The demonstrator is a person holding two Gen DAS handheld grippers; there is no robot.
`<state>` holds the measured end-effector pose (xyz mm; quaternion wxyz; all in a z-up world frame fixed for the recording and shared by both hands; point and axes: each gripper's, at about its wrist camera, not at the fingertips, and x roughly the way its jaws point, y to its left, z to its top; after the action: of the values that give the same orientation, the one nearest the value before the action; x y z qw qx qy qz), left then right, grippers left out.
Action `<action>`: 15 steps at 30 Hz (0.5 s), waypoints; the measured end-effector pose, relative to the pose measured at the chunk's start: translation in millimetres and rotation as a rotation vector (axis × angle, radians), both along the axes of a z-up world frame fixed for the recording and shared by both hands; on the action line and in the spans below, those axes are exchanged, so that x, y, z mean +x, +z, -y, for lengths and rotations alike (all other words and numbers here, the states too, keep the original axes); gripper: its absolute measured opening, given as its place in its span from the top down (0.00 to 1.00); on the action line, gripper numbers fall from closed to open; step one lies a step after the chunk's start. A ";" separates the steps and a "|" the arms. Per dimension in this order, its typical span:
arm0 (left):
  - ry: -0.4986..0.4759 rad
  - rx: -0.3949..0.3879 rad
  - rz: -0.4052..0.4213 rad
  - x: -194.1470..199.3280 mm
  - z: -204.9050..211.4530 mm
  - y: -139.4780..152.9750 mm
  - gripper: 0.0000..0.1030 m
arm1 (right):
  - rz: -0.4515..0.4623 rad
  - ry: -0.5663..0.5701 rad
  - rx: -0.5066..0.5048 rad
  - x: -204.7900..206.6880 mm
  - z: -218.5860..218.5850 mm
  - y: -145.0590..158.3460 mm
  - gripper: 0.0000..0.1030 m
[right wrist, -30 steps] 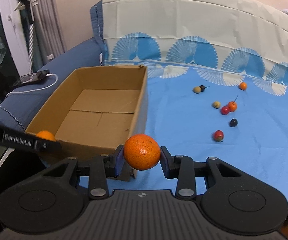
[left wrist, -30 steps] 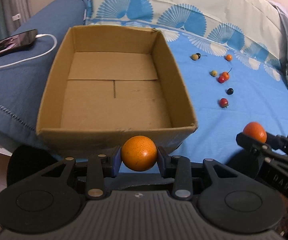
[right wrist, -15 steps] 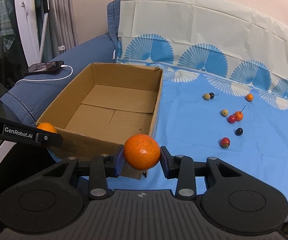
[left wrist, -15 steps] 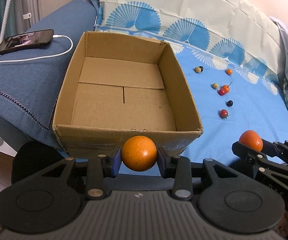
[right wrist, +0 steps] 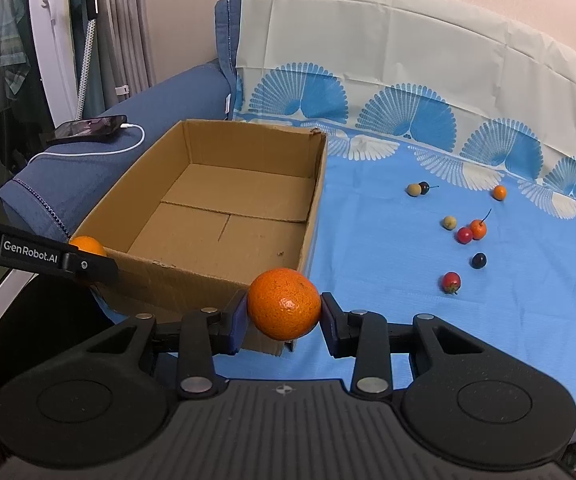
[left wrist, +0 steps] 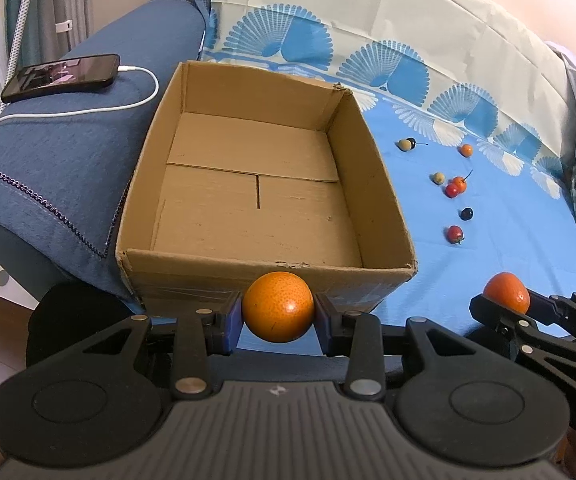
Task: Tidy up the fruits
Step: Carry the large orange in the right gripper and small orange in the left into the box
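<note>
The left wrist view now looks further down into the empty cardboard box (left wrist: 256, 200) than a second ago, so the left gripper (left wrist: 278, 308) pinching its orange (left wrist: 278, 306) and the right gripper (right wrist: 284, 310) pinching its tangerine (right wrist: 284, 304) seem nearly ready to drop them in.

Phone (left wrist: 62, 76) face-up on blue armrest (left wrist: 68, 136), white charging cable (left wrist: 100, 110) plugged in, looping beside it.

Both wrist views overlook cardboard box (left wrist: 264, 184), angled down.
</note>
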<state>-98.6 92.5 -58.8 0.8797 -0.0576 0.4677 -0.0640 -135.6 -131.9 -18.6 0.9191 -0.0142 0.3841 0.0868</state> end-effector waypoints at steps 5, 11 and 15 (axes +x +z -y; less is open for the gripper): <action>0.008 -0.007 -0.003 2.9 -4.1 -1.1 0.60 | -0.006 -0.003 -0.003 3.0 -0.5 -2.1 0.62; 0.025 -0.011 -0.003 7.8 -10.3 -2.1 0.60 | -0.002 -0.005 -0.011 7.6 -2.1 -2.2 0.62; 0.034 -0.008 -0.001 15.3 -16.1 -1.7 0.60 | 0.002 0.000 -0.017 12.8 -6.0 -2.2 0.62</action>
<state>-83.2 108.6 -60.5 0.8803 -0.0692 0.4666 -0.0509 -122.8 -125.9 -20.8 0.9193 -0.0222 0.3839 0.0835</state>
